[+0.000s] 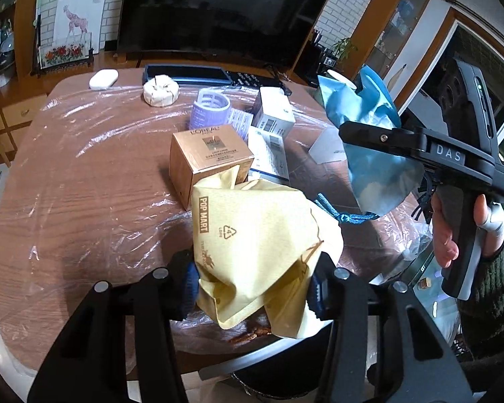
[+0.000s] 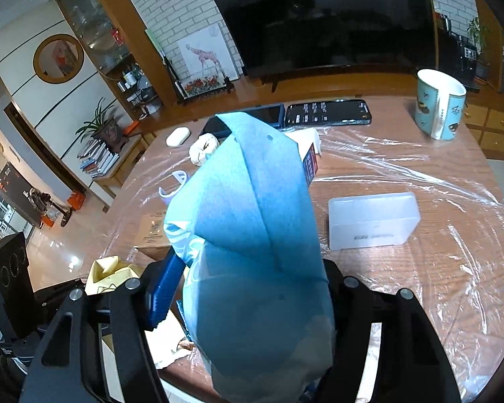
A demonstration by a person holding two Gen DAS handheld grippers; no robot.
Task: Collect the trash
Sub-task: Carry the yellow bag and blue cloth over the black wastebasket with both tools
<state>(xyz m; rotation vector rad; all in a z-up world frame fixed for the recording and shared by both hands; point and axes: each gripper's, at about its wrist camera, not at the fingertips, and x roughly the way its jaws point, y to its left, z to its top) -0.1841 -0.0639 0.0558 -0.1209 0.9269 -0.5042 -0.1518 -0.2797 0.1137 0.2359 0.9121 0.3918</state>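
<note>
My left gripper (image 1: 252, 288) is shut on a crumpled yellow POP MART bag (image 1: 255, 241) and holds it over the near edge of the table; a corner of that bag shows in the right wrist view (image 2: 107, 272). My right gripper (image 2: 242, 288) is shut on a blue bag (image 2: 252, 218), lifted above the table; it also shows in the left wrist view (image 1: 369, 141), gripped by the black right gripper (image 1: 379, 137) at the right. A dark bin (image 1: 279, 379) sits below the table edge under the yellow bag.
On the plastic-covered brown table (image 1: 84, 184) stand a gold L'Oreal box (image 1: 208, 158), a white box (image 1: 274, 110), a purple cup (image 1: 210, 109), a white round packet (image 1: 161, 89), a translucent box (image 2: 373, 220), a mug (image 2: 440, 104) and phones (image 2: 329, 112).
</note>
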